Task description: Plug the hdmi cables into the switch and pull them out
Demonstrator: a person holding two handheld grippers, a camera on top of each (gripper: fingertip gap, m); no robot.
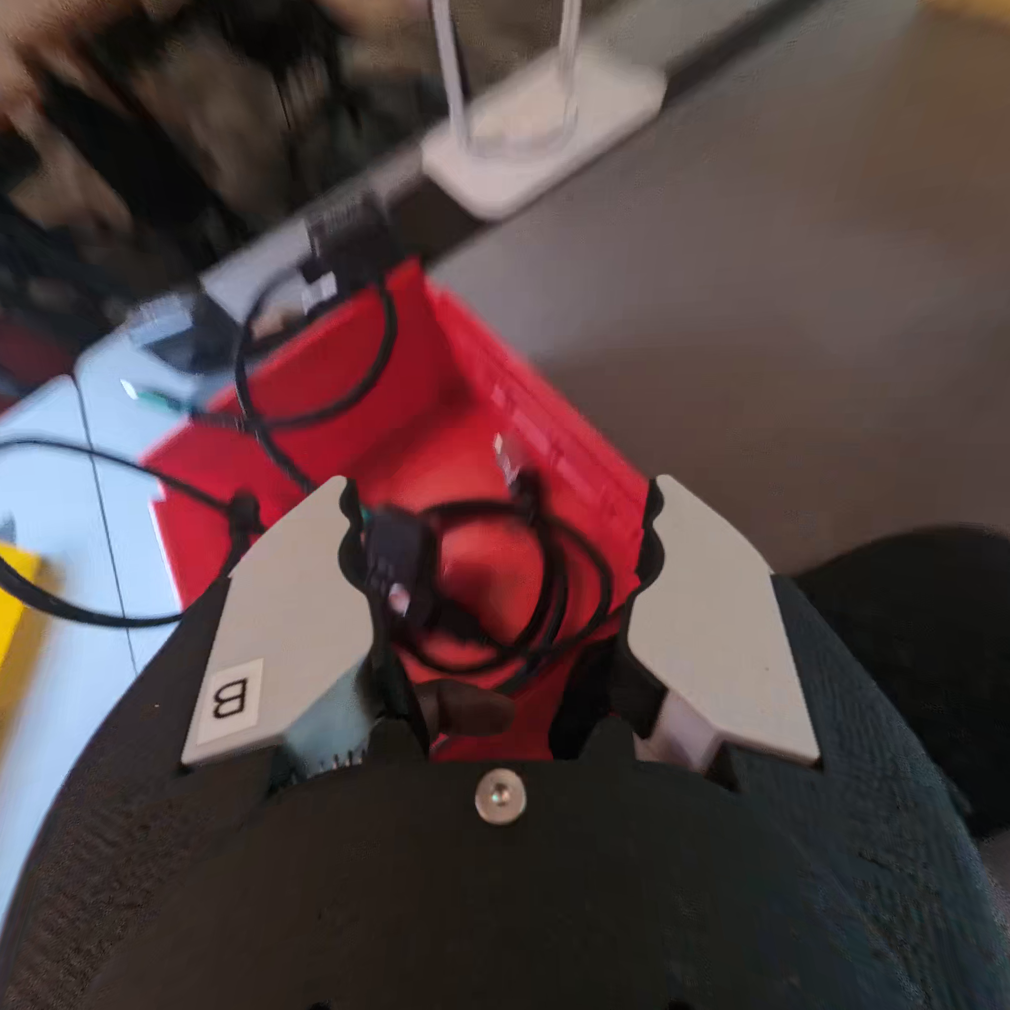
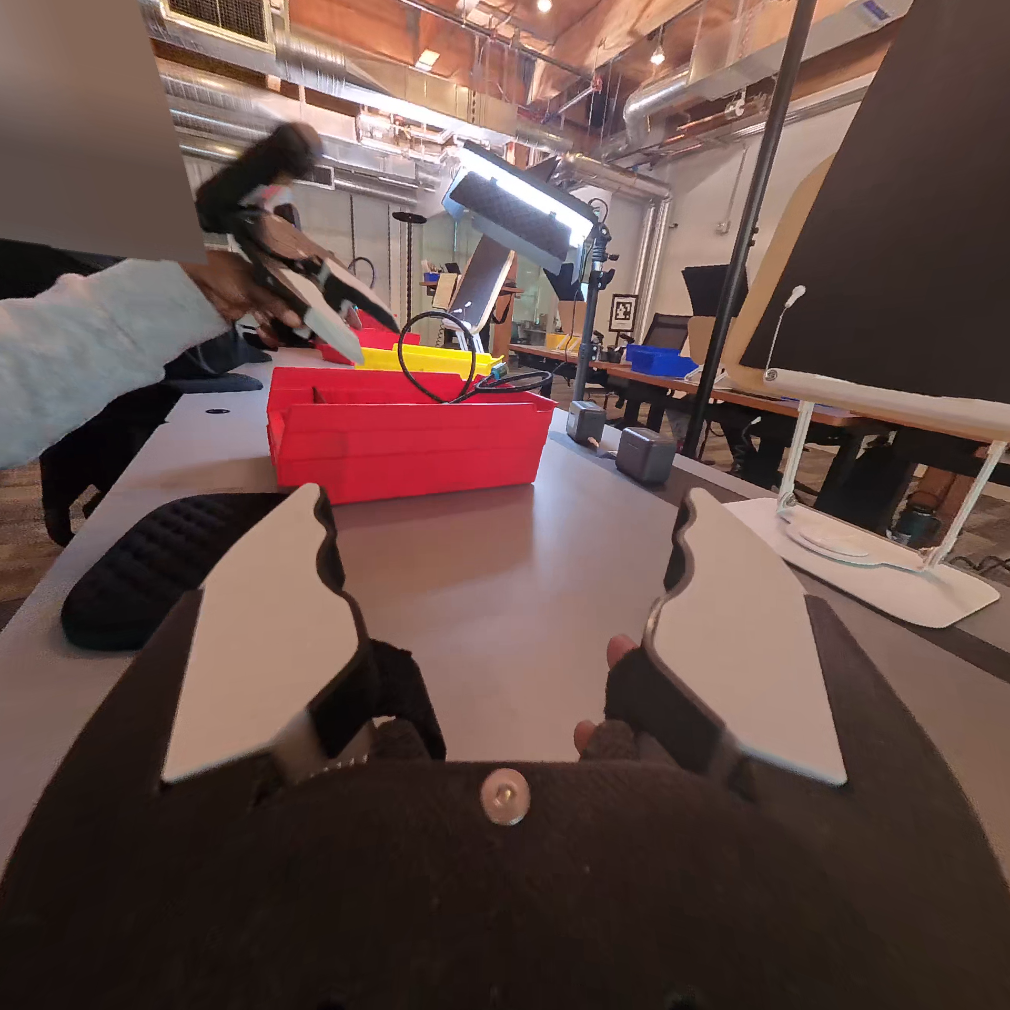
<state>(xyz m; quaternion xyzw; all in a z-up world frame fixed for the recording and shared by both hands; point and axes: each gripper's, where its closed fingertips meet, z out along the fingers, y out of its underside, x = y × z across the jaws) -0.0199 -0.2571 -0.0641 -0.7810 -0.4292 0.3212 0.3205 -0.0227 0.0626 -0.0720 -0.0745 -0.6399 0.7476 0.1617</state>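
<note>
Left tongs (image 1: 500, 524): spread wide, gripping nothing, poised above the red bin (image 1: 415, 393). Right tongs (image 2: 500, 524): spread wide, gripping nothing, low over the bare grey tabletop (image 2: 492, 574). Black cables (image 1: 546, 574): coiled inside the red bin, one loop rising above its rim. Yellow bin (image 2: 432, 358): behind the red one. Black wrist pad (image 2: 158, 557): on the tabletop beside the right tongs. Switch: cannot be told apart in the blur.

Grey table (image 2: 481, 590) carries a red bin (image 2: 404, 437) near centre; black padded wrist rest (image 2: 158, 563) at the left edge; white stand base (image 2: 896, 579) right; two small grey blocks (image 2: 645, 453), possibly chargers, beside the bin.
</note>
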